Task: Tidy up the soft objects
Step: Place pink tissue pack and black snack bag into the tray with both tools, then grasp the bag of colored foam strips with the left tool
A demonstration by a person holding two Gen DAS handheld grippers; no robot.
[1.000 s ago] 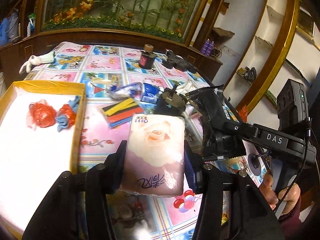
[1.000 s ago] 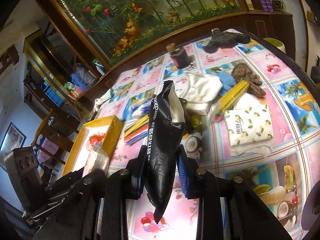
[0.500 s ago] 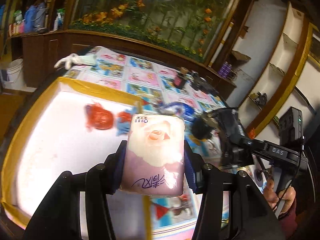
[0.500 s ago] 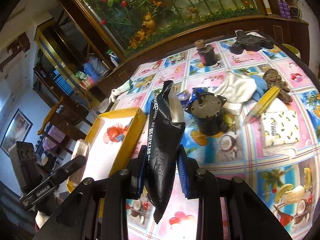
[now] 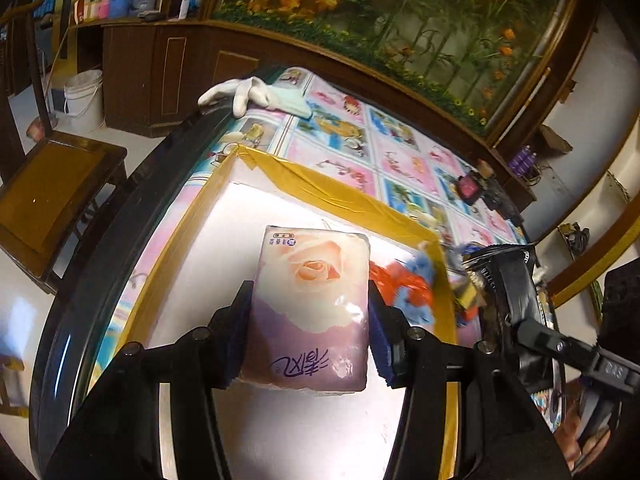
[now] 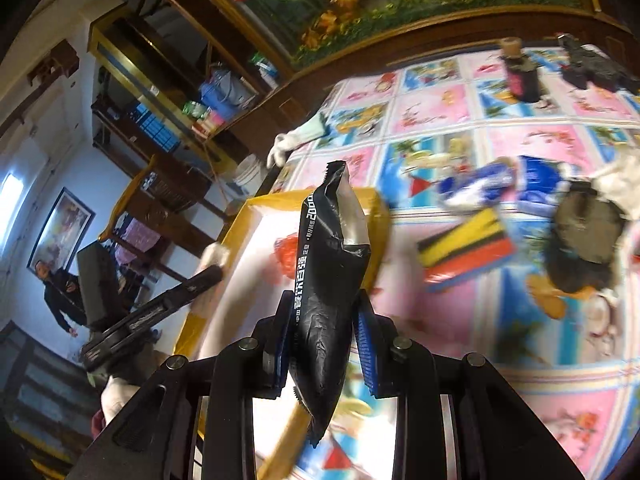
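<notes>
My left gripper point(image 5: 308, 320) is shut on a pink tissue pack point(image 5: 310, 300) with a rose print and holds it above the white inside of the yellow-rimmed box point(image 5: 320, 190). Red and blue soft toys point(image 5: 404, 284) lie in the box by its right wall. My right gripper point(image 6: 322, 340) is shut on a black foil pouch point(image 6: 328, 272), held upright over the box's right edge point(image 6: 372, 204). The left gripper with its tissue pack shows at the left of the right wrist view point(image 6: 216, 256). The black pouch shows at the right of the left wrist view point(image 5: 516, 280).
On the patterned tablecloth point(image 6: 440, 108) lie a striped sponge pack point(image 6: 468, 252), a blue-white packet point(image 6: 500, 184), a dark round motor point(image 6: 588, 236), a small dark bottle point(image 6: 520, 72) and a white glove point(image 5: 248, 94). A wooden chair point(image 5: 52, 188) stands left of the table.
Both grippers have moved left with their loads. The tissue pack is now over the middle of the box, and the black pouch has come up to the box's right edge.
</notes>
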